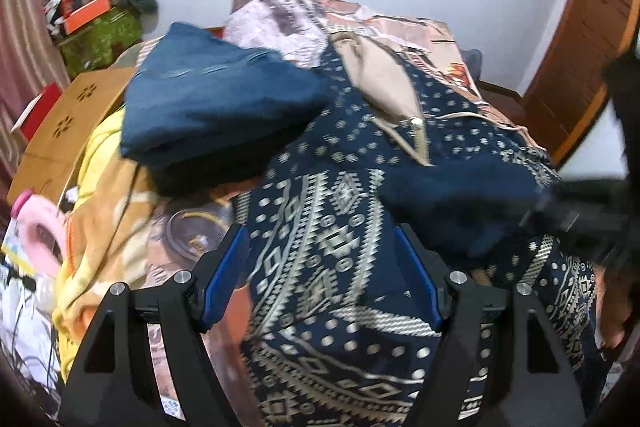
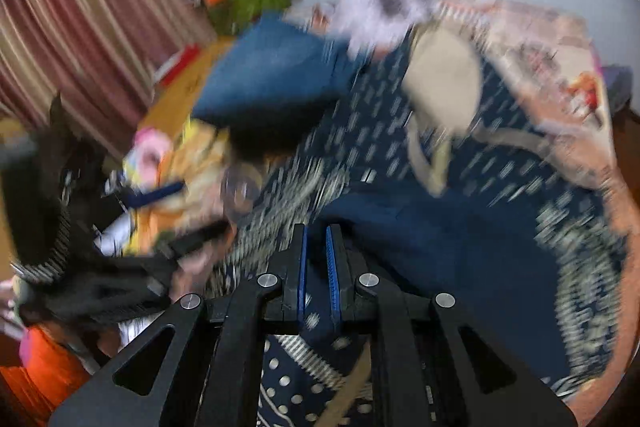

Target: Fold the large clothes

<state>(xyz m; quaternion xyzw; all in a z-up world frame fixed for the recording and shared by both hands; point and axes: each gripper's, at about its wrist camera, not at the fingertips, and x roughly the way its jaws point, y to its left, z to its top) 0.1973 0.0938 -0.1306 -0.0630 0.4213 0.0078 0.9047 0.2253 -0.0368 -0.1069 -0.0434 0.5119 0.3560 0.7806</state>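
Note:
A large navy cloth with white geometric print lies spread over the bed; it also shows, blurred, in the right wrist view. My left gripper is open just above the patterned cloth, holding nothing. My right gripper has its blue pads nearly together over a plain dark blue fold of the cloth; motion blur hides whether cloth is pinched. The right gripper appears as a dark blur at the right of the left wrist view, at that fold.
A folded blue garment lies at the back left on the bed. A beige bag with straps rests on the navy cloth. A printed orange bedsheet, a yellow blanket, a cardboard box and a wooden door surround it.

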